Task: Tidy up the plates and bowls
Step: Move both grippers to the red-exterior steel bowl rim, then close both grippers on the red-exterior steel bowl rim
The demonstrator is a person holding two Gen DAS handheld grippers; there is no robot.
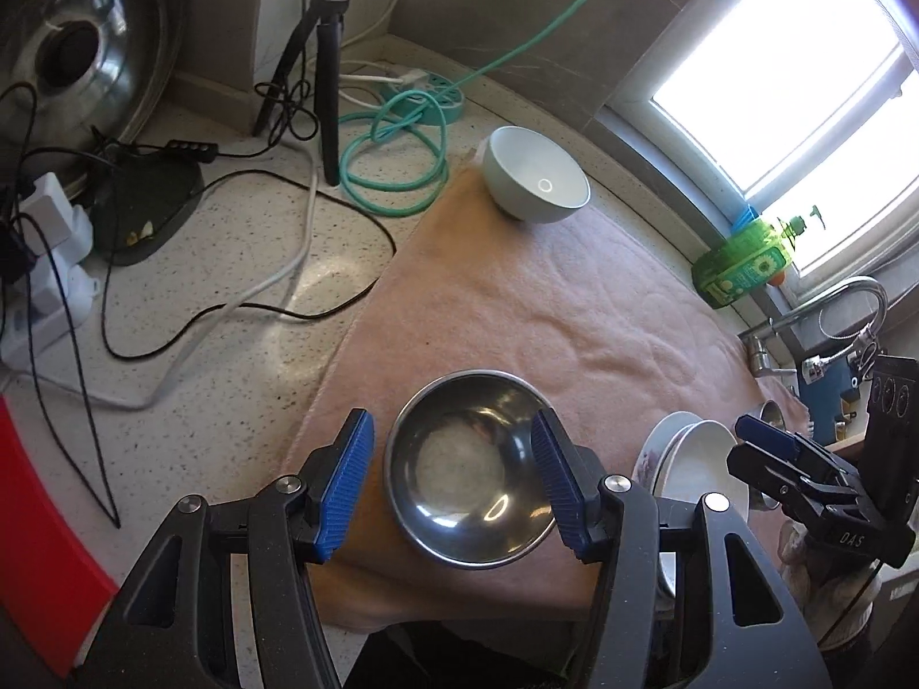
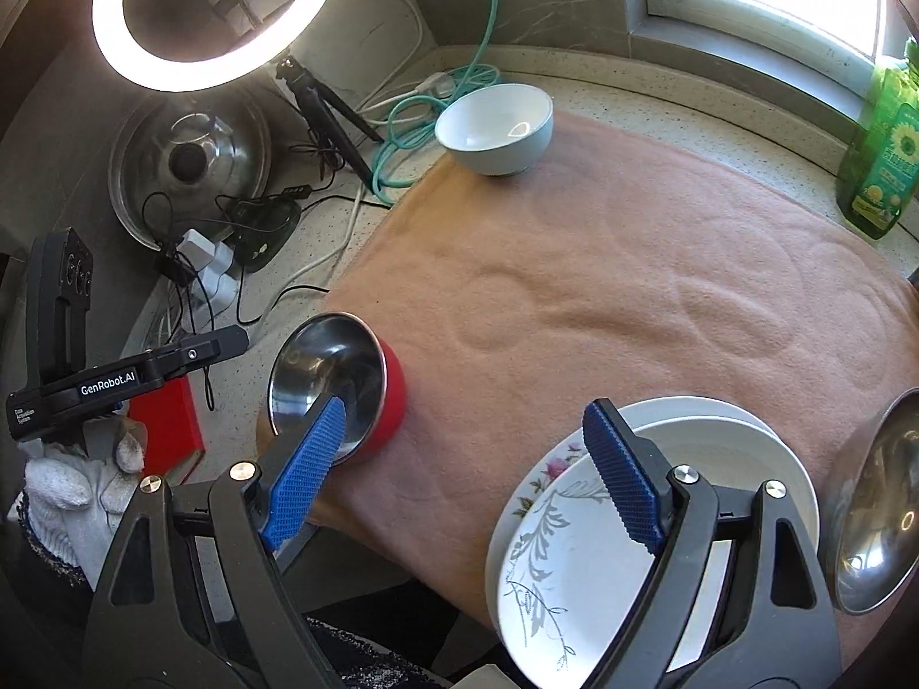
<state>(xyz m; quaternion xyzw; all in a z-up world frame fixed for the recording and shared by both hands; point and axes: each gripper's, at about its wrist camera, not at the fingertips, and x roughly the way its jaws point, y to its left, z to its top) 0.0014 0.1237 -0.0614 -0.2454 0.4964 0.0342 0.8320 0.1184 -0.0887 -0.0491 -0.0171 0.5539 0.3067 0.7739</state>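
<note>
Both jaws open and empty: left gripper (image 1: 454,482) straddles the near red-sided steel bowl (image 1: 471,468), right gripper (image 2: 465,476) above the stacked plates (image 2: 574,545), presumably for sorting.

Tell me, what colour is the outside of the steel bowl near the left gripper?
Red; the steel bowl shows its outer wall best in the right wrist view.

Black plastic left gripper (image 1: 454,482) and right gripper (image 2: 465,471) with ribbed blue pads (image 1: 344,485), silver screws (image 1: 289,482); white knit glove (image 2: 63,494).
</note>
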